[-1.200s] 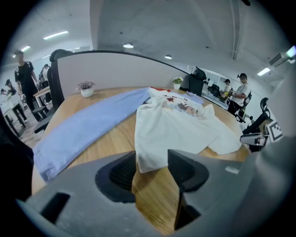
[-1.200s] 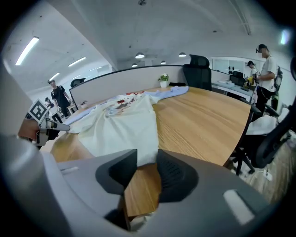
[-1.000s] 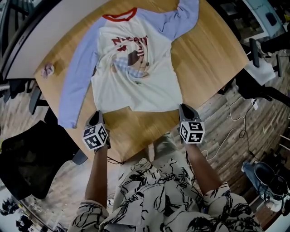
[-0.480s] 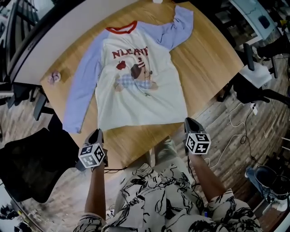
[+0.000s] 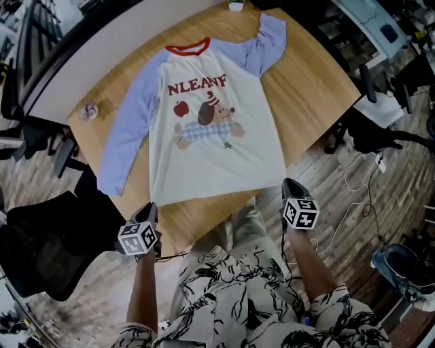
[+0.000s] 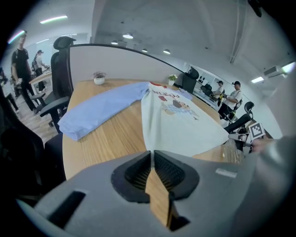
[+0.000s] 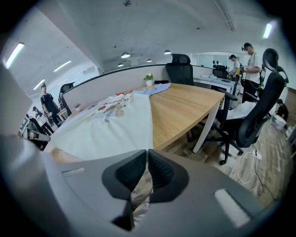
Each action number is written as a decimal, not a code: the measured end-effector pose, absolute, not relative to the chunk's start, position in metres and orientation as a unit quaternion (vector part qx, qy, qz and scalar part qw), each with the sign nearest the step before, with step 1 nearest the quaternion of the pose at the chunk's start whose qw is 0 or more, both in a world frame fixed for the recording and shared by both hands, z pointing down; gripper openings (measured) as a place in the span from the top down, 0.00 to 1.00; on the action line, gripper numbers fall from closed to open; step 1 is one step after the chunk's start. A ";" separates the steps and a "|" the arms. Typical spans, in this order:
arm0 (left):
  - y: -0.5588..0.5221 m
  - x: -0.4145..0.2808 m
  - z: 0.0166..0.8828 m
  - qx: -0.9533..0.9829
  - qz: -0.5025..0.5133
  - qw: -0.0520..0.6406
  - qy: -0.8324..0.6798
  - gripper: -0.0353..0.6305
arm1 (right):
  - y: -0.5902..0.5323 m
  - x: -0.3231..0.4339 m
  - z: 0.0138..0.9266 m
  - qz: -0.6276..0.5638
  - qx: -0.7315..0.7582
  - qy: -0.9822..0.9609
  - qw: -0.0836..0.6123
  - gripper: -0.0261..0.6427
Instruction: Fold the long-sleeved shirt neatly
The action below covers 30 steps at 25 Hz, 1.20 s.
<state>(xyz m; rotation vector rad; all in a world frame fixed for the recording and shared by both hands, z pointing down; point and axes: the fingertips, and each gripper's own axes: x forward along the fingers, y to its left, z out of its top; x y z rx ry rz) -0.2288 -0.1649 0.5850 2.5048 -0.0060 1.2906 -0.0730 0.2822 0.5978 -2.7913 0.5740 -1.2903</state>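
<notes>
A long-sleeved shirt (image 5: 211, 156) lies face up on the wooden table (image 5: 312, 81). It has a white body, a red collar, blue sleeves and a cartoon print. Its left sleeve (image 5: 126, 136) runs down toward the table's left edge, and the right sleeve (image 5: 268, 44) angles up to the far edge. My left gripper (image 5: 151, 207) is shut on the hem's left corner at the near table edge. My right gripper (image 5: 288, 183) is shut on the hem's right corner. In the left gripper view the shirt (image 6: 175, 125) narrows into the closed left gripper (image 6: 152, 152). The right gripper view shows the shirt (image 7: 115, 125) meeting the closed right gripper (image 7: 147, 151).
A small potted plant (image 5: 88, 111) stands near the table's left edge and a white pot (image 5: 236, 5) at the far edge. A black office chair (image 5: 47, 238) sits at the left, more chairs (image 5: 380, 132) at the right. Cables (image 5: 353, 183) trail over the wooden floor.
Both grippers have drawn back toward the near edge of the table with the hem in them. The shirt has slid along with them, and the wrinkles in its body have pulled flat.
</notes>
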 end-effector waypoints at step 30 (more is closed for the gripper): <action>-0.184 -0.211 0.515 0.936 0.337 0.092 -0.049 0.47 | 0.224 -0.010 0.466 -0.272 -0.923 0.269 -0.037 0.58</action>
